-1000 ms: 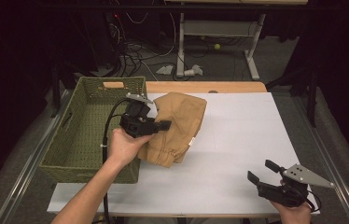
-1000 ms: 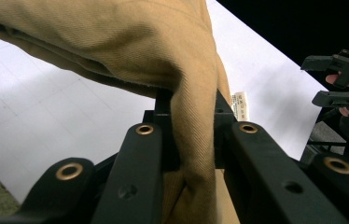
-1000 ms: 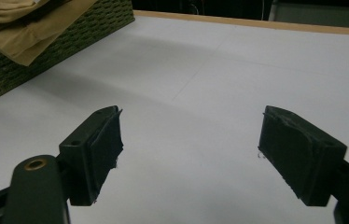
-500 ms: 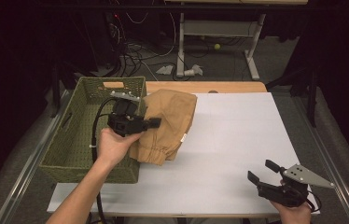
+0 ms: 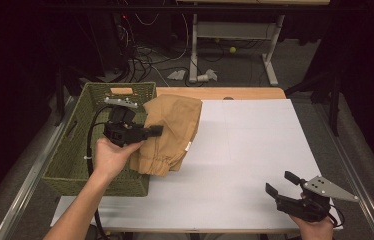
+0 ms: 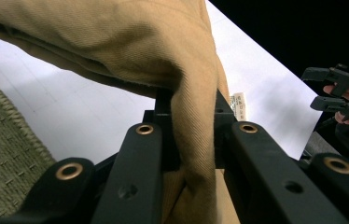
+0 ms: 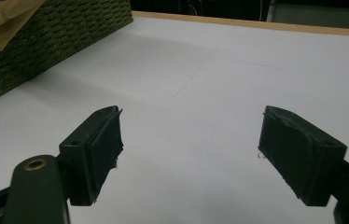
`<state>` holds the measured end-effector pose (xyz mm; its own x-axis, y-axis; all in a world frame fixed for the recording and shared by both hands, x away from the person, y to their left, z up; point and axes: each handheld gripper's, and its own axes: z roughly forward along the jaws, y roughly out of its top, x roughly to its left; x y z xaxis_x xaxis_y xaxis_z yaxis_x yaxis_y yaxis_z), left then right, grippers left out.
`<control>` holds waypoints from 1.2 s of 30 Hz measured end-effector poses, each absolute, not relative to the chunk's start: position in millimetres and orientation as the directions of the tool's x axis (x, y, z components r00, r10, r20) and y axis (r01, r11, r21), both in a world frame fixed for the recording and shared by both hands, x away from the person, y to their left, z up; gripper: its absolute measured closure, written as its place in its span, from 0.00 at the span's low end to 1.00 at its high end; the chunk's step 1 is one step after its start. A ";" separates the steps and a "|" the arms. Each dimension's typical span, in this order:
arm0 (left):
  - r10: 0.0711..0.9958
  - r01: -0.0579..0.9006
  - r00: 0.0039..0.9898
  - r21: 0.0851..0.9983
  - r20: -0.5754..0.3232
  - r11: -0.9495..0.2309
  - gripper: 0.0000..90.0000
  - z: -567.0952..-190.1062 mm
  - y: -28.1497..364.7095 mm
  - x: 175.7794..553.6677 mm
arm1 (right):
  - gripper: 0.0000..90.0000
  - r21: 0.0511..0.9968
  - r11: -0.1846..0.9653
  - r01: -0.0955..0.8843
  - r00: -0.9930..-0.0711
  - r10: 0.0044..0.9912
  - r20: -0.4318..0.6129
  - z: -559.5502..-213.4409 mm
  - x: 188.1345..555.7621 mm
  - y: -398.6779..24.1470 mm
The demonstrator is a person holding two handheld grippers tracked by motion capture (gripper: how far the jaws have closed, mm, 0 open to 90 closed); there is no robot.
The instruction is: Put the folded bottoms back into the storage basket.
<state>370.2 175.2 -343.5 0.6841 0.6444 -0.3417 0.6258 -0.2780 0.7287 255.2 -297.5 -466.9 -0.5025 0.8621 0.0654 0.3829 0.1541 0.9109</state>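
Note:
A folded tan garment [image 5: 172, 125] hangs over the right rim of the green woven basket [image 5: 75, 150] and onto the white table. My left gripper [image 5: 155, 131] is shut on its cloth, and in the left gripper view the tan garment [image 6: 196, 135] is pinched between the two black jaws, with a small white label [image 6: 238, 100] behind. At the table's front right corner my right gripper [image 5: 284, 183] rests low and open. In the right gripper view the right gripper [image 7: 189, 154] has its pads wide apart over bare white table, nothing between them.
The basket [image 7: 46, 42] stands at the table's left side with the garment's edge [image 7: 4, 18] draped over it. A wooden strip [image 5: 220, 93] runs along the far edge. Beyond it, on the floor, are desk legs, cables and a small ball.
My left gripper has carried the garment leftwards, from the table toward the basket, so the cloth now lies across the basket's rim. The right gripper has stayed put.

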 end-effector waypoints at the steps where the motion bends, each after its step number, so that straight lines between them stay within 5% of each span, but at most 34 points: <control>1: 0.645 0.626 0.684 0.729 -0.342 -0.277 0.86 -343.3 176.7 369.8 | 0.25 0.911 0.154 0.383 -0.503 0.862 0.065 -466.9 255.2 -297.5; 36: 0.689 0.638 0.628 0.747 -0.362 -0.189 0.86 -336.5 227.5 360.4 | 0.25 0.911 0.150 0.385 -0.498 0.864 0.069 -467.0 255.5 -297.7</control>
